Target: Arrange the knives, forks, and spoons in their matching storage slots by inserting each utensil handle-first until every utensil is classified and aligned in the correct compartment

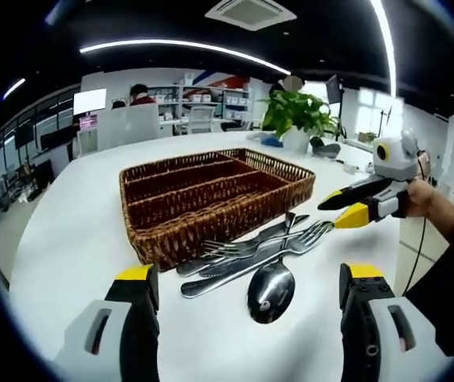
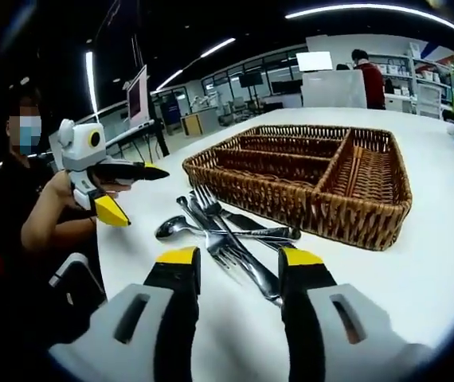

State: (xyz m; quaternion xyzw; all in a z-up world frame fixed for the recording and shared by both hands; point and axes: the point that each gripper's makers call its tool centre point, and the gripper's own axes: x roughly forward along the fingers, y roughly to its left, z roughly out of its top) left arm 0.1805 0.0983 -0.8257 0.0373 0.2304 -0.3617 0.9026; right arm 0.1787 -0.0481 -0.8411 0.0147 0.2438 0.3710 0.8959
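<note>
A brown wicker cutlery basket (image 1: 171,227) (image 2: 307,216) with long slots and one cross slot stands on the white table, and its slots look bare. Beside it lies a crossed pile of forks (image 1: 268,243) (image 2: 228,248), knives (image 1: 279,229) (image 2: 252,228) and a spoon (image 1: 271,293) (image 2: 171,228). My left gripper (image 1: 248,273) (image 2: 147,197) is open, with its jaws low on either side of the spoon. My right gripper (image 2: 240,256) (image 1: 329,215) is open too, with its jaws flanking the fork handles and its tips close to the fork tines.
A potted plant (image 1: 299,111) and small items stand at the table's far end. The table edge (image 2: 123,263) runs near the person holding the grippers. Desks, shelves and a seated person (image 2: 368,76) fill the background.
</note>
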